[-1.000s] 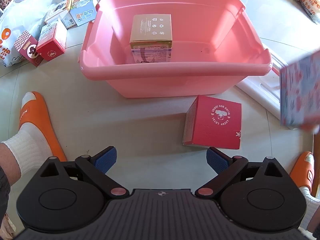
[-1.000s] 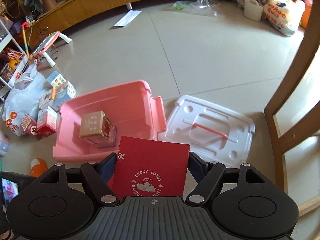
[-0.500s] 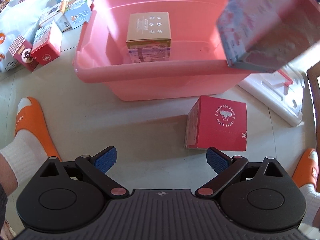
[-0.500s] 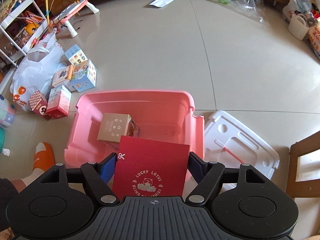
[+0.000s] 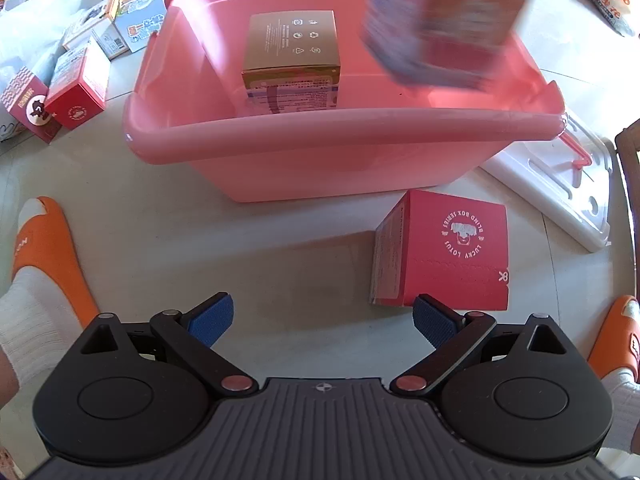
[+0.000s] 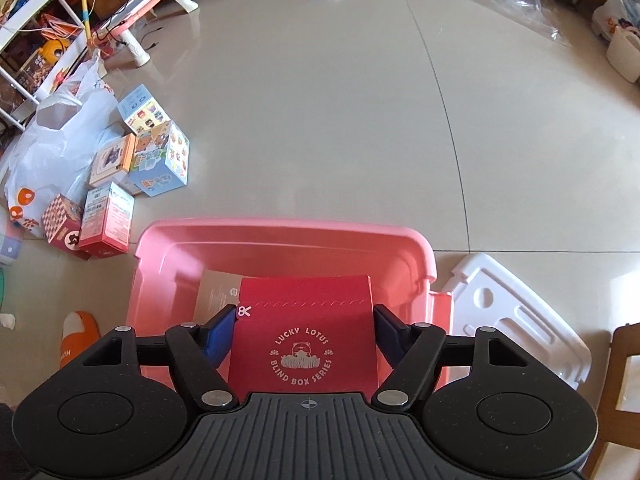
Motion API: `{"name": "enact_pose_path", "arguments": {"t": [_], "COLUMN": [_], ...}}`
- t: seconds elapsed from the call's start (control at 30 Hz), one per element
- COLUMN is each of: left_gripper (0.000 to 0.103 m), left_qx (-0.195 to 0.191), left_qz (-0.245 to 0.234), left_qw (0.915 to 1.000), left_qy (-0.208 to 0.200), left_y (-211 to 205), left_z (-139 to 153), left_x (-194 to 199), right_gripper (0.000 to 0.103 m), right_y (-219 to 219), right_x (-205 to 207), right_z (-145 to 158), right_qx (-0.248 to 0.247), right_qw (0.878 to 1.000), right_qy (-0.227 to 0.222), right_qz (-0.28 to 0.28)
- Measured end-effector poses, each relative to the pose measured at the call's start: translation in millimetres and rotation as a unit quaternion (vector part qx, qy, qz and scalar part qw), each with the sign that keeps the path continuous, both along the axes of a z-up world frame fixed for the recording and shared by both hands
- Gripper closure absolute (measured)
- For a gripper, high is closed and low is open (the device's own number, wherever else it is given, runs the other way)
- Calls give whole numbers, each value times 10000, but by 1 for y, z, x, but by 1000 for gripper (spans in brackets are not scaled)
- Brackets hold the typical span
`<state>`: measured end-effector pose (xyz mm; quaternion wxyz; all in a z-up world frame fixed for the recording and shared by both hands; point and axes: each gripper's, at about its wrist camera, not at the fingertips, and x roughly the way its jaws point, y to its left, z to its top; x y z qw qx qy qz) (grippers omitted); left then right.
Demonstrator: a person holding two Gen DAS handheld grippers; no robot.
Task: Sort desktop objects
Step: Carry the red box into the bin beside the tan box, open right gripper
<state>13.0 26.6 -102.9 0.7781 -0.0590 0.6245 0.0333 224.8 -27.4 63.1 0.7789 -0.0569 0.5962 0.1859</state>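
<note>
Pink bin holds one gold box.

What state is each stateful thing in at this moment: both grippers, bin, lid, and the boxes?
Left gripper: open, empty.
Right gripper: shut on held red box, above the bin.
Pink bin: uncovered, gold-topped box inside.
White lid: off, flat beside the bin.
Floor red box: lying outside the bin.

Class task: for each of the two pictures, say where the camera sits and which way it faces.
Left wrist: low on the open left gripper, facing the pink bin and a floor box; slippered feet show.
Right wrist: on the right gripper, above the bin, looking down past its held red box; one slipper shows.
Shared: bin, white lid.
</note>
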Motion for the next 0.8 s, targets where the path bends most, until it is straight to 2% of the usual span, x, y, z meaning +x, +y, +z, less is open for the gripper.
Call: {"name": "enact_pose_path", "arguments": {"t": [0.13, 0.43, 0.6, 0.8], "left_gripper": [4, 4, 4, 4], "left_qx": [-166, -452, -632, -494], "left_qz": [65, 179, 273, 149], "left_qw": [9998, 9986, 9973, 9983], "left_qy": [-50, -217, -242, -269], "left_y": [2, 8, 10, 7], "left_z": [-1, 0, 1, 1], "left_x": [2, 2, 4, 4], "right_gripper": [37, 37, 37, 36], "right_y": [6, 6, 11, 22], "right_x": [13, 28, 30, 24], "right_z": [-13, -74, -97, -113], "right_qx": [35, -265, -388, -521], "right_qw": [10000, 9992, 9988, 9985], "right_qy": [14, 267, 285, 130], "right_qz": [-34, -143, -91, 134]}}
